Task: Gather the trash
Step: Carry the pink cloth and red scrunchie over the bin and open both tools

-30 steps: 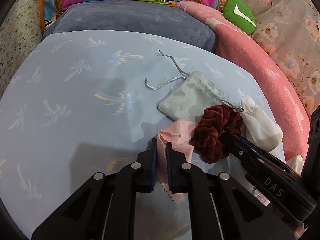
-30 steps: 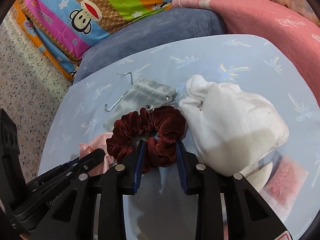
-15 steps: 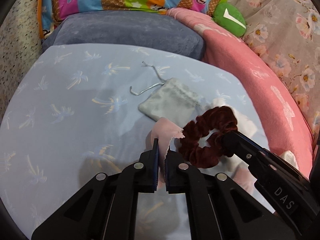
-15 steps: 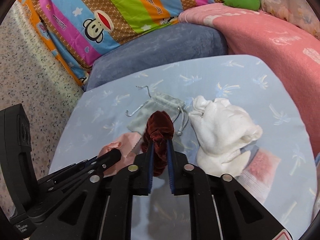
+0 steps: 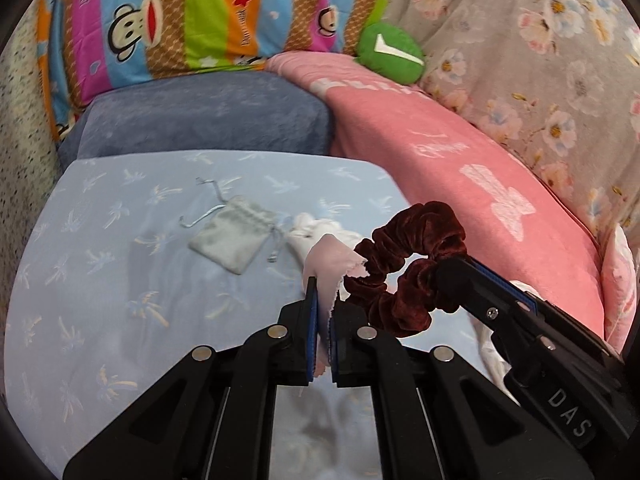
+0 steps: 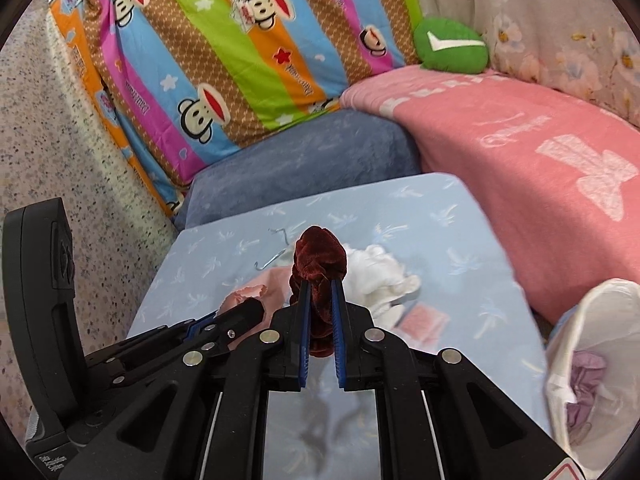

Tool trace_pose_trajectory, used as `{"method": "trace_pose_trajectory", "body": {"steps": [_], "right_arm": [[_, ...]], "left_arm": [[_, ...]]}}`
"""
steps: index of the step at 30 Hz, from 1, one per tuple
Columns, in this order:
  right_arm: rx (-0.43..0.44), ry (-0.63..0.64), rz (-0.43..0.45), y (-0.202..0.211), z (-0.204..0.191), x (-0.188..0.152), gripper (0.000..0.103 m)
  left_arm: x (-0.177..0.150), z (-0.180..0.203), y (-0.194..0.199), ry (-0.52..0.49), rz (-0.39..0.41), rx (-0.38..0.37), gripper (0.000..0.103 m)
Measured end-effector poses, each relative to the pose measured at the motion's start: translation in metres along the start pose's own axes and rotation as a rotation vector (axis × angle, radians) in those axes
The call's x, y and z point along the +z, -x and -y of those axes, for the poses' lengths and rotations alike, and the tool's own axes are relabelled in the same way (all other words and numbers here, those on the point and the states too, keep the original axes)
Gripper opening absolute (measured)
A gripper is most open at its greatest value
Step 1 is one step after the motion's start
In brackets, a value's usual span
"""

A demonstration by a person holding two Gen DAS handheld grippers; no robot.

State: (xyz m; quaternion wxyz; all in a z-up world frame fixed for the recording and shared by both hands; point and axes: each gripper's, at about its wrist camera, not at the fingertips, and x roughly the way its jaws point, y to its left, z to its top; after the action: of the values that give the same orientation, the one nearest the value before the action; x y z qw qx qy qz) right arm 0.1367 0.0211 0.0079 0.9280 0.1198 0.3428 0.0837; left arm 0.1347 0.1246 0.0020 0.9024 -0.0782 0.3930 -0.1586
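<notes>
While our left gripper point(image 5: 323, 300) pinches a pink cloth point(image 5: 334, 258) and our right gripper point(image 6: 320, 304) clamps a maroon scrunchie point(image 6: 319, 258), both hang above the bed sheet point(image 5: 120, 300), near the white bag point(image 6: 592, 360).

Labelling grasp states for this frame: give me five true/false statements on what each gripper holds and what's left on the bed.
1. The right gripper is shut on the maroon scrunchie. True.
2. The left gripper is open with nothing between its fingers. False: it pinches the pink cloth.
3. The grey drawstring pouch lies on the blue sheet. True.
4. The scrunchie rests on the sheet. False: it is held up above it.
5. A white bag shows at the right edge of the right wrist view. True.
</notes>
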Motion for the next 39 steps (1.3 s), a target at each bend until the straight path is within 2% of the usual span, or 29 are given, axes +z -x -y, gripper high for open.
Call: {"method": "trace_pose_trajectory", "body": {"steps": [8, 20, 30, 39], "right_arm": [[-0.057, -0.063, 0.081, 0.067, 0.056, -0.001, 0.009], [-0.169, -0.175, 0.151, 0.140, 0.150, -0.022, 0.009], [-0.247, -0.260, 0.163, 0.167, 0.209, -0.043, 0.009], [-0.280, -0.294, 0.163, 0.176, 0.235, -0.051, 0.009]], "left_arm": [[-0.008, 0.068, 0.010, -0.106, 0.018, -0.061, 0.004], [-0.029, 0.168, 0.002, -0.259, -0.016, -0.164, 0.005], [-0.047, 0.226, -0.012, -0.333, -0.075, -0.248, 0.005], [-0.056, 0.249, -0.018, -0.347, -0.099, -0.291, 0.005]]}}
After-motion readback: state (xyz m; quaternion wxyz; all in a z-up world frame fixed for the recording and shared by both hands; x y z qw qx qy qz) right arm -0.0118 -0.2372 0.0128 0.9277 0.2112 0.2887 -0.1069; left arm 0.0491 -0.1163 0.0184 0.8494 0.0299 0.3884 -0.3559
